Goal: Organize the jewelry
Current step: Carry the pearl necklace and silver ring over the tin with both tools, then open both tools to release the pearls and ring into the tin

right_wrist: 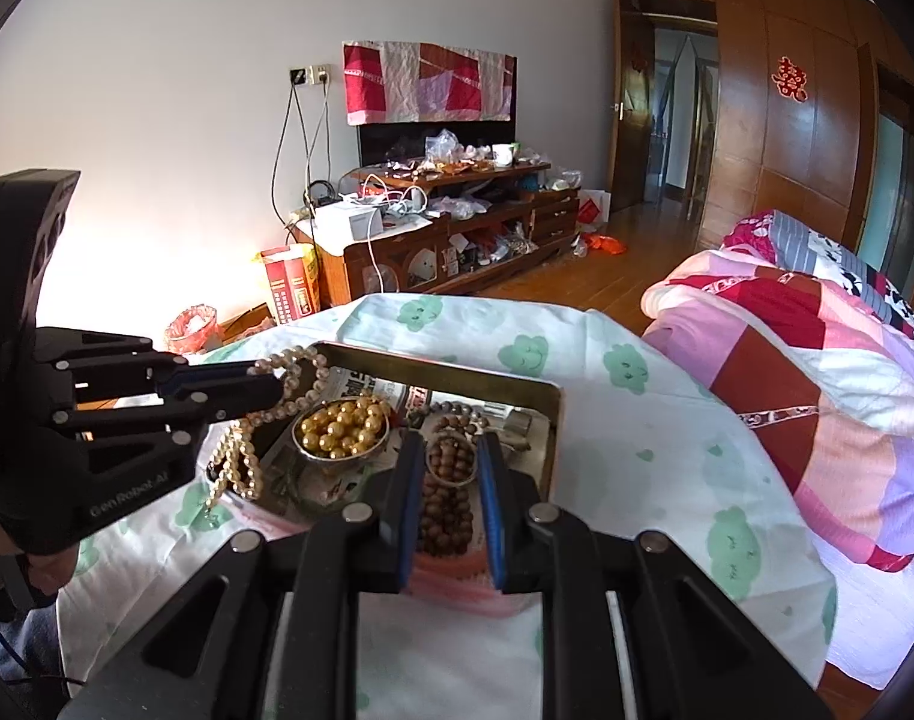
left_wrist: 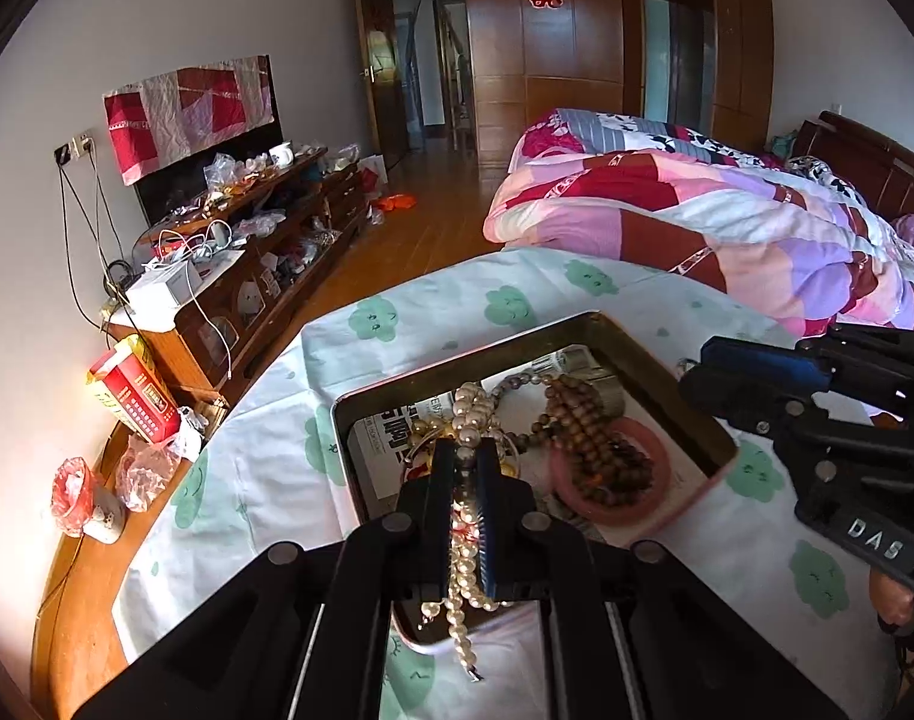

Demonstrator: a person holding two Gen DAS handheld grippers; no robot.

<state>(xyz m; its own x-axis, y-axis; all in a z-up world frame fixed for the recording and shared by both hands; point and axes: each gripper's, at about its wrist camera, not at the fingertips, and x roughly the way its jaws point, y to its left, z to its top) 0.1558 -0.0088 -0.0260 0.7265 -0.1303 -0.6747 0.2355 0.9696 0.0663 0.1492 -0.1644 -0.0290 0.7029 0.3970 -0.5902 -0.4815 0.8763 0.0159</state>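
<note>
So the tin sits on a table under a white cloth with green clouds, bed with a patchwork quilt just off to one side, messy TV cabinet along the far wall. Nothing really blocking me except my own tongs crowding the view.

Left gripper is tilted down over the tin's near-left edge, clamped tight on the pearl necklace, which dangles in loops off both sides of the pads. Right gripper points down at the tin too, jaws narrow with a gap between them, nothing pinched that I can see. It's hovering over the brown bead strand.

Inside the tin: a little bowl of gold beads, the brown beads piled over a pink ring, newspaper lining the bottom.
</note>
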